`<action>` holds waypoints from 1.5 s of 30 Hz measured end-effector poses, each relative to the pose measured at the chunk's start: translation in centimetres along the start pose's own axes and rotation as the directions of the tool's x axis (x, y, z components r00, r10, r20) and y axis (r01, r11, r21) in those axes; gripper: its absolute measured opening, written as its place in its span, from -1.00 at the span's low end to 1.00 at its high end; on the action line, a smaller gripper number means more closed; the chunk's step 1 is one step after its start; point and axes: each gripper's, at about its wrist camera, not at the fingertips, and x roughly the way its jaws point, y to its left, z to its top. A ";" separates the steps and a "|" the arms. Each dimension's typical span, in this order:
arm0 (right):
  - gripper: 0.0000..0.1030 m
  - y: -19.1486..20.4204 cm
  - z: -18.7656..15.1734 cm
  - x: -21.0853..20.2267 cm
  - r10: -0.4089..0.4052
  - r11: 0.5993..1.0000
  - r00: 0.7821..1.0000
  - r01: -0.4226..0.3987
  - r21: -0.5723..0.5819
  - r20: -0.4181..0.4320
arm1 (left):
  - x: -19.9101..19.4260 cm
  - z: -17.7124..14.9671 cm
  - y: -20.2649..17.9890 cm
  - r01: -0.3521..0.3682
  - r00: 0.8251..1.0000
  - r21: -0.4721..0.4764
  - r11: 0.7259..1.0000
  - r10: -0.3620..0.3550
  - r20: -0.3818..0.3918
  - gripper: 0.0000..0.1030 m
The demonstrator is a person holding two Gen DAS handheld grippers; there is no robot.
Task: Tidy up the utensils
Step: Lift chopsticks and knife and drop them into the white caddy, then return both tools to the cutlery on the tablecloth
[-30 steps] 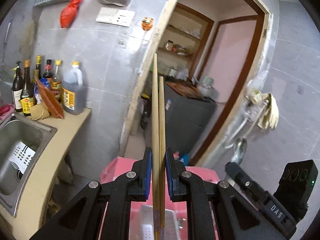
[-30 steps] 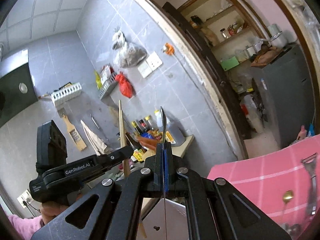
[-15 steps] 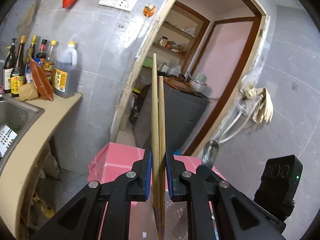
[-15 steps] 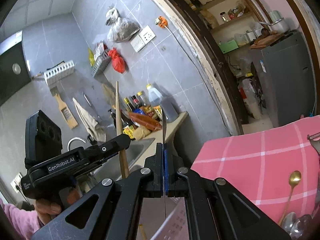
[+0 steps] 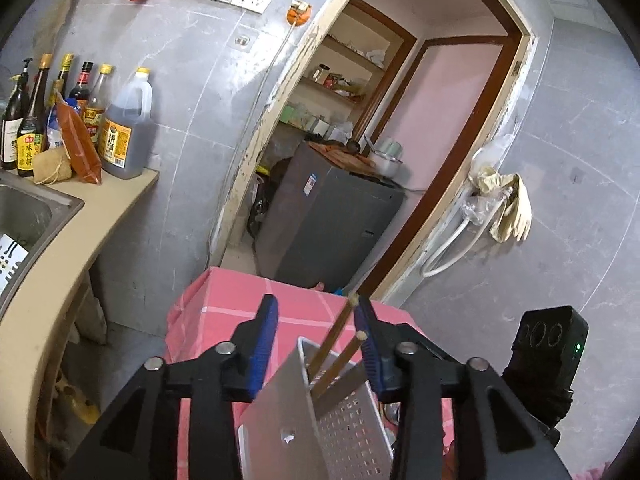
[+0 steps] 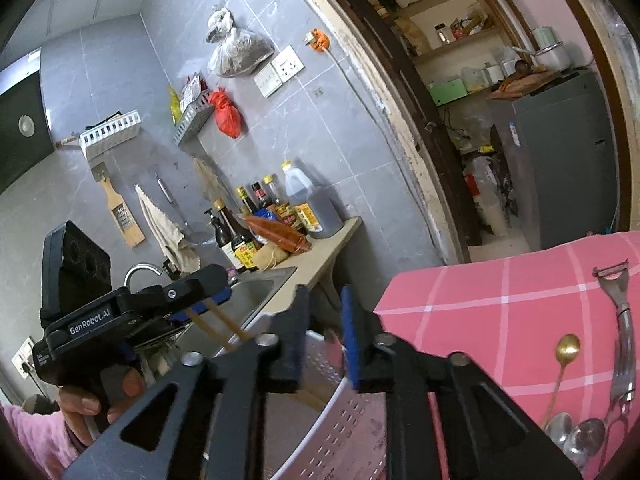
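Note:
My left gripper [image 5: 316, 336] hangs over a white perforated utensil holder [image 5: 344, 432], and its jaws are opening. Two wooden chopsticks [image 5: 340, 344] stand loose in the holder; they lean toward the right blue pad, which does not press on them. My right gripper [image 6: 326, 334] is above the same holder [image 6: 344, 412], and its jaws are opening too. Only a blurred pale tip shows low in the gap between them. In the right wrist view a hand [image 6: 100, 396] carries the left gripper [image 6: 208, 304], with the chopsticks [image 6: 224, 324] below it.
On the pink checked cloth [image 6: 500, 312] lie a gold spoon [image 6: 566, 354], a peeler [image 6: 616, 292], a fork [image 6: 624, 376] and steel spoons [image 6: 580, 436]. At the left are a sink [image 5: 24, 208] and sauce bottles [image 5: 120, 136]. A grey cabinet [image 5: 320, 220] stands in the doorway.
Both grippers came down over the holder and spread their jaws. The chopsticks left the left grip and dropped into the holder. The thin utensil upright in the right jaws is gone.

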 end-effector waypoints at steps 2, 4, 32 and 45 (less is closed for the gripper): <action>-0.53 0.2 0.5 -0.9 -0.023 1.000 1.000 0.023 -0.008 0.019 | -0.3 0.2 -0.2 -0.008 1.000 0.000 1.000 0.008 0.006 -0.18; -0.29 0.4 1.0 -1.7 -0.048 0.999 0.998 0.049 -0.017 0.035 | -0.6 0.4 -0.6 -0.021 1.000 0.004 1.000 0.021 0.013 -0.10; 0.94 -3.2 4.9 -19.6 -0.368 0.913 0.900 0.397 -0.091 0.235 | -2.4 -2.6 -14.1 -0.184 0.975 0.233 0.955 0.148 0.164 0.87; 0.94 -8.6 3.0 -23.1 -0.438 0.885 0.885 0.455 -0.095 0.158 | 1.0 -8.2 -19.0 -0.167 0.985 0.281 0.945 0.147 0.093 0.93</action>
